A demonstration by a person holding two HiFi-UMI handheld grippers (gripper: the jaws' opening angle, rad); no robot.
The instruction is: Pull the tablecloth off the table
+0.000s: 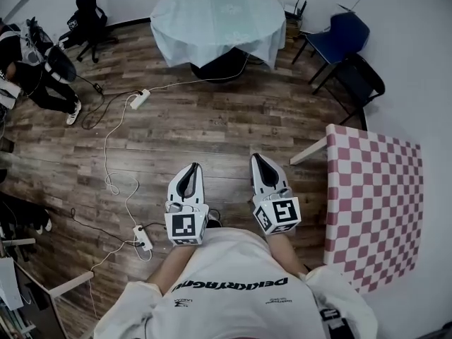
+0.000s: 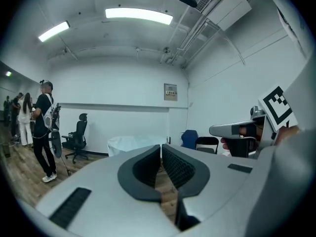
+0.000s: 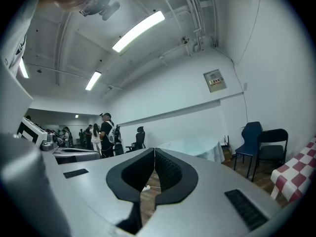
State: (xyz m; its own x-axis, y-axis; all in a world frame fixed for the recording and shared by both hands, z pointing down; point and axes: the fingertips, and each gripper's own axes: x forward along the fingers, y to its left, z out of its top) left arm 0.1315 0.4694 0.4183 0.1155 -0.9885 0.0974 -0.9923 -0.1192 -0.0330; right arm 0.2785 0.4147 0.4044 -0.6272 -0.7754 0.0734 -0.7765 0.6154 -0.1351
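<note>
pale tablecloth: draped in place, untouched, well apart from both claws; whole pull judged yet to do. left claw, right claw: pinched closed, empty.

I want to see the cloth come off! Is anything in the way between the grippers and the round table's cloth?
Nothing tall. The left gripper and right gripper, both shut and empty, face the cloth over the wood floor. Only a thin white cable lies across it near the cloth, with a power strip to its left.
</note>
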